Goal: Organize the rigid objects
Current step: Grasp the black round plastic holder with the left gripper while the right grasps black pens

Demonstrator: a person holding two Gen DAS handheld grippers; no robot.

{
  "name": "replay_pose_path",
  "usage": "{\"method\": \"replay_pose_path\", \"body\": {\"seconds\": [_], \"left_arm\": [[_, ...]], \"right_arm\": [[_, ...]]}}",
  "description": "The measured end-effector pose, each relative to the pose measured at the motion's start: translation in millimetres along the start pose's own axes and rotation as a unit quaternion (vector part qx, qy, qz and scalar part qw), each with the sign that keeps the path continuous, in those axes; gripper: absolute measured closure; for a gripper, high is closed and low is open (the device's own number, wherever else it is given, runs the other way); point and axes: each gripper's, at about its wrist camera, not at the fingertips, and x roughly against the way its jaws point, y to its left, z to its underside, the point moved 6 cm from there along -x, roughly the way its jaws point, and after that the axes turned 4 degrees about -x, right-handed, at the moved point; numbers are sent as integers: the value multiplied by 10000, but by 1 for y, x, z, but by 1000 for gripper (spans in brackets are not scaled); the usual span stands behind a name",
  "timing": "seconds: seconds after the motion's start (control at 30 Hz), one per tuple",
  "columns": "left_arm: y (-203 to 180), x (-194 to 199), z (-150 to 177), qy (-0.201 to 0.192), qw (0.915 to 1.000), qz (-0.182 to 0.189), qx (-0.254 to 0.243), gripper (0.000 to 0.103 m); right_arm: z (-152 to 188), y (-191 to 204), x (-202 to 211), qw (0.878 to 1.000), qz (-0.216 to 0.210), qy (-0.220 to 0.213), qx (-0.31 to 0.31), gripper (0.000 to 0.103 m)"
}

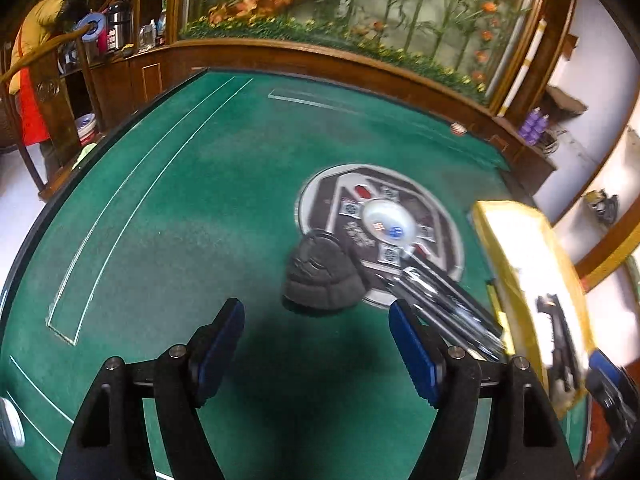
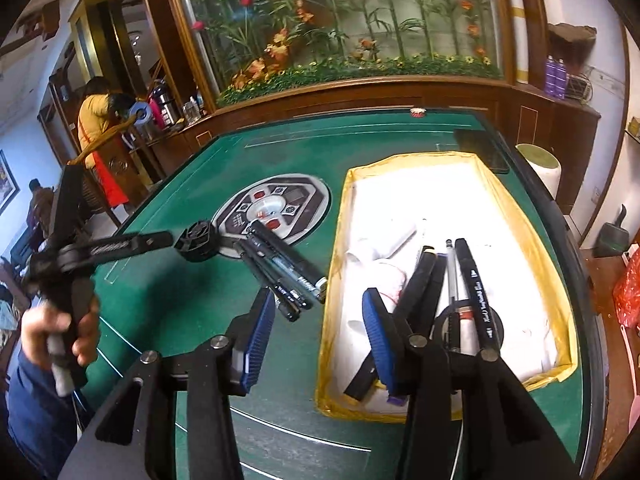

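Note:
A bunch of black pens (image 2: 286, 270) lies on the green table beside the yellow-rimmed tray (image 2: 340, 280); in the left wrist view the pens (image 1: 444, 300) are blurred. The tray holds white cloth, several pens (image 2: 474, 280) and a round black tape roll (image 2: 468, 326). A round black object (image 1: 322, 276) lies on the felt ahead of my left gripper (image 1: 316, 344), which is open and empty. My right gripper (image 2: 318, 340) is open and empty, straddling the tray's left rim just behind the pens. The left gripper also shows in the right wrist view (image 2: 116, 246).
The table's round control panel (image 2: 276, 208) sits mid-table. A wooden cabinet with a plant display (image 2: 340, 40) backs the table. A small red item (image 2: 418, 112) lies at the far edge. A white stool (image 2: 540, 164) stands at right. A person in yellow (image 2: 94, 120) stands far left.

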Motion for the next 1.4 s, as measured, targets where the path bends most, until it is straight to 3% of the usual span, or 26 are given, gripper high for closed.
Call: {"method": "replay_pose_path", "body": {"seconds": [0.27,0.43,0.5,0.7,0.97,1.13,1.4], "left_arm": [[-8,-42,-21,275,9990,-340,-80,21],[-8,-61,-16,424,9977,-509,-130,23],[-5,-63,-10,460,9981,-404,-109,33],[11,-37,19,337,9987,-363,-108,33],[21,-31,26,54,9995,-273,-169,33],[21,-32,26,62,9995,-242,-194,33],[20,-32,25,61,9995,-237,-199,33]], "right_arm": [[1,-3,-5,10000,54,63,-39,59],[-4,-4,-9,9998,-57,150,-81,59],[-9,-1,-12,9996,-182,208,-98,59],[-21,21,-40,9961,-585,661,83,59],[-36,49,-115,9862,-260,1474,703,75],[-34,44,-152,9772,157,1922,886,87],[-32,62,-166,9673,611,2008,1425,85]]}}
